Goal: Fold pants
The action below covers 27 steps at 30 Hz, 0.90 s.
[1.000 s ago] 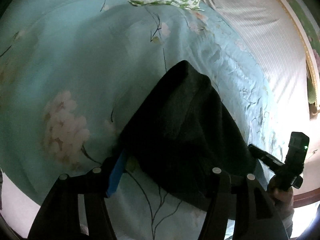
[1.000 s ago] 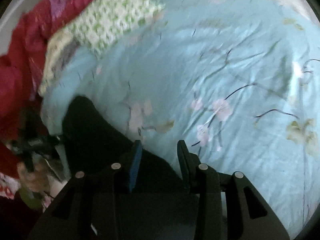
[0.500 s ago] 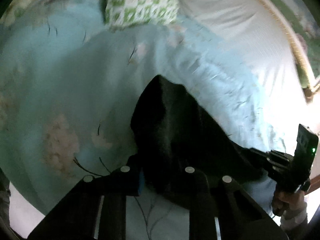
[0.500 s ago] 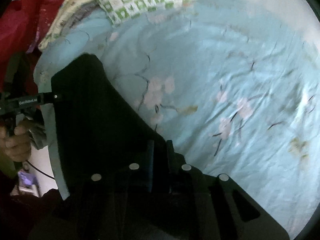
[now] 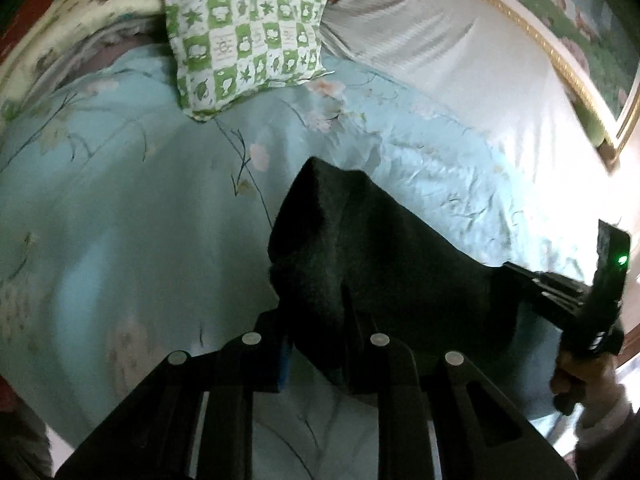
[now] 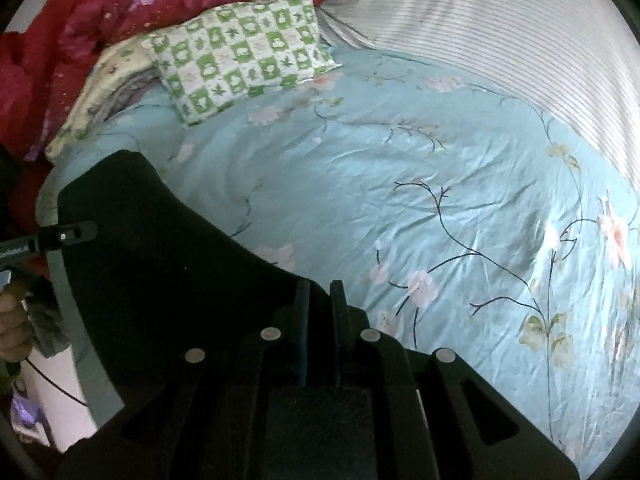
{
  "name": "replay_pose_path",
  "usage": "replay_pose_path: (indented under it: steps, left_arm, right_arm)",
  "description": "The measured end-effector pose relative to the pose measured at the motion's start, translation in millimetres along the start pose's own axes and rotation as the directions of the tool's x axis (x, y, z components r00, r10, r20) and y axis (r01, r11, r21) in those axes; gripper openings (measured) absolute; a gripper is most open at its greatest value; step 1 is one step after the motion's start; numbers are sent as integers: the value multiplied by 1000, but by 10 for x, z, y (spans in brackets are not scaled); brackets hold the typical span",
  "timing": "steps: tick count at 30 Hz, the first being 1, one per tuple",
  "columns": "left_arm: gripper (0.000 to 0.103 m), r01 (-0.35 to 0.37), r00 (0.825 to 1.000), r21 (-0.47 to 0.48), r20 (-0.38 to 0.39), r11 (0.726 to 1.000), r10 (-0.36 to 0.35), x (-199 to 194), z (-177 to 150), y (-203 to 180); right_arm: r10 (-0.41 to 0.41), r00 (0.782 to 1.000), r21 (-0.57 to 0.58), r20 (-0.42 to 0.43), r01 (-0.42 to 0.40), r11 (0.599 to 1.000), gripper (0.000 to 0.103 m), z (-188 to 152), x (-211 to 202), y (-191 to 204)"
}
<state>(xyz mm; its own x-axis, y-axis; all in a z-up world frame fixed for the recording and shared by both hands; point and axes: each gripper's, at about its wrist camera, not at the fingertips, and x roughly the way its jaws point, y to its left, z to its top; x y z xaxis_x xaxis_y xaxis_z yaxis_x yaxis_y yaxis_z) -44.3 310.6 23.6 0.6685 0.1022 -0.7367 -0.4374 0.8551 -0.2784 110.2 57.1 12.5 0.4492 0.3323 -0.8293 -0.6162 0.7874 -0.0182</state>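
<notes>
The black pants [image 5: 384,264] hang in a bunched fold between my two grippers, above the light blue flowered bedspread [image 5: 132,216]. My left gripper [image 5: 320,312] is shut on one edge of the cloth, which drapes over its fingers. My right gripper [image 6: 320,292] is shut on the opposite edge of the pants [image 6: 160,272]. The right gripper also shows in the left wrist view [image 5: 520,276] at the far right, gripping the cloth. The left gripper shows in the right wrist view [image 6: 80,232] at the left edge.
A green-and-white checked pillow [image 5: 248,32] lies at the head of the bed, also in the right wrist view [image 6: 240,52]. A striped white sheet [image 6: 500,40] covers the far side. Red bedding [image 6: 60,40] is piled at the left. A gold-trimmed frame [image 5: 568,76] borders the bed.
Both grippers have closed on the pants and lifted them off the bedspread. The cloth now hangs stretched between them, further up the bed toward the pillow.
</notes>
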Motion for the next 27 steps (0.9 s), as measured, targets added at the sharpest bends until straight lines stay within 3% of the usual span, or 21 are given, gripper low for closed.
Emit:
replay_pose_path:
  steps: [4,7,10,14,19,20,22,24,27]
  left_arm:
    - [22,-86,996,68,-17,994,87,290,-5,-26]
    - [32,-144,989,121,-2,982,145,393,-67,-35]
    - [45,-162,986,116,-6,980,164,429,-111,35]
    - [49,-173,985,91,-11,981,174,305,-65,72]
    - [57,-206,977,73,62,976,202,-111,-18,42]
    - [61,-203,977,62,74,977,199,-198,-8,46]
    - [62,-188,979,42,92,981,183,-343,13,33]
    - [62,-154,985,45,87,987,150,-407,25,-26]
    - [62,-107,992,78,69,991,102,-401,36,-201]
  right_arm:
    - [-47,999,-8,-6,47,999,8,-49,164,-11]
    - [-60,998,-4,-10,60,998,8,-70,236,-30]
    - [-64,998,3,-26,64,998,8,-104,328,-41]
    - [-53,998,39,-21,54,998,11,-109,318,-92]
    - [-42,999,116,30,38,993,16,-110,-53,-219]
    - [-37,998,131,49,30,991,18,-124,-155,-249]
    - [-31,996,159,85,17,987,36,-172,-373,-315]
    - [-32,991,183,126,9,983,47,-274,-622,-378]
    - [-48,987,217,155,13,976,48,-463,-929,-481]
